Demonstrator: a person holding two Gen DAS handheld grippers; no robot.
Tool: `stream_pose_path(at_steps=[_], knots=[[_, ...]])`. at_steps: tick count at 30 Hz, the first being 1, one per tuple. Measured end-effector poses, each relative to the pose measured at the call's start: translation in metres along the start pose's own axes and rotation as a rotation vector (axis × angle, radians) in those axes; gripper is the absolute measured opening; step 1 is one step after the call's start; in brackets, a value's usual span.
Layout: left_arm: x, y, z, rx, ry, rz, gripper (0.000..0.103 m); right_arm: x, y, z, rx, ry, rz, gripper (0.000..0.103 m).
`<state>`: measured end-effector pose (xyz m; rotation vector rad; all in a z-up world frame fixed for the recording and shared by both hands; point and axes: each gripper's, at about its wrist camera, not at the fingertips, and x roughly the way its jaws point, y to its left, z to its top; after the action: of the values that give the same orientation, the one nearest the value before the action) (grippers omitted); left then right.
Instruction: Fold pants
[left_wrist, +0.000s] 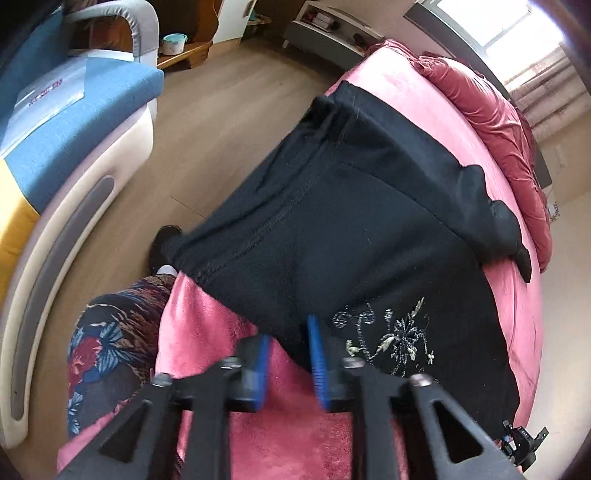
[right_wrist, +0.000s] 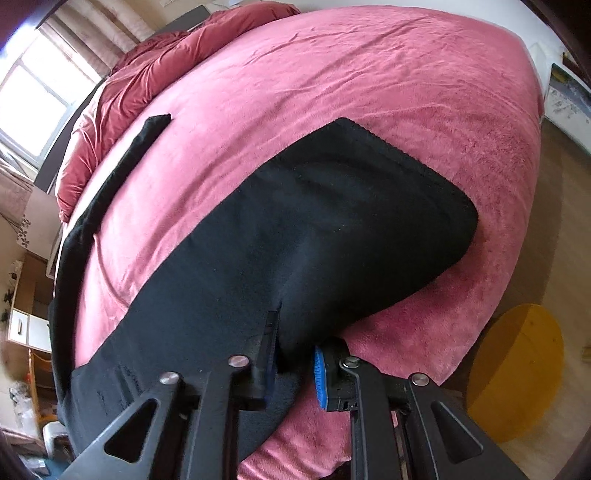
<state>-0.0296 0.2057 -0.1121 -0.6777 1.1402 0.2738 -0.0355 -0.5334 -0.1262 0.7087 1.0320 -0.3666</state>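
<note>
Black pants (left_wrist: 351, 206) lie spread on a pink bed (left_wrist: 406, 85), with pale flower embroidery (left_wrist: 391, 336) near my left gripper. My left gripper (left_wrist: 290, 347) is open, its blue-padded fingers (left_wrist: 317, 354) straddling the near edge of the pants. In the right wrist view the pants (right_wrist: 295, 229) reach toward the bed's right side, one leg (right_wrist: 147, 136) stretching to the far left. My right gripper (right_wrist: 295, 354) is open, with a fold of black cloth between its fingers (right_wrist: 319, 376).
A dark red quilt (right_wrist: 147, 62) is bunched at the head of the bed. A blue and white sofa (left_wrist: 74, 110) stands across the wood floor. The person's patterned leg (left_wrist: 110, 332) is beside the bed. A yellow round stool (right_wrist: 517, 373) stands on the right.
</note>
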Motion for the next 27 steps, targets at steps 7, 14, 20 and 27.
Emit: stream_pose_path(at_steps=[7, 14, 20, 27], knots=[[-0.036, 0.019, 0.014, -0.061, -0.126, 0.085, 0.030, -0.025, -0.001, -0.001, -0.024, -0.059, -0.058, 0.050], [-0.053, -0.005, 0.037, 0.025, -0.219, 0.033, 0.031, -0.051, 0.048, 0.002, -0.139, -0.157, -0.077, 0.060], [-0.024, -0.043, 0.059, 0.101, -0.159, -0.033, 0.035, -0.032, 0.132, -0.014, -0.354, -0.132, -0.048, 0.066], [0.008, -0.049, 0.109, 0.032, -0.111, -0.032, 0.038, 0.016, 0.139, -0.015, -0.323, -0.017, -0.187, 0.066]])
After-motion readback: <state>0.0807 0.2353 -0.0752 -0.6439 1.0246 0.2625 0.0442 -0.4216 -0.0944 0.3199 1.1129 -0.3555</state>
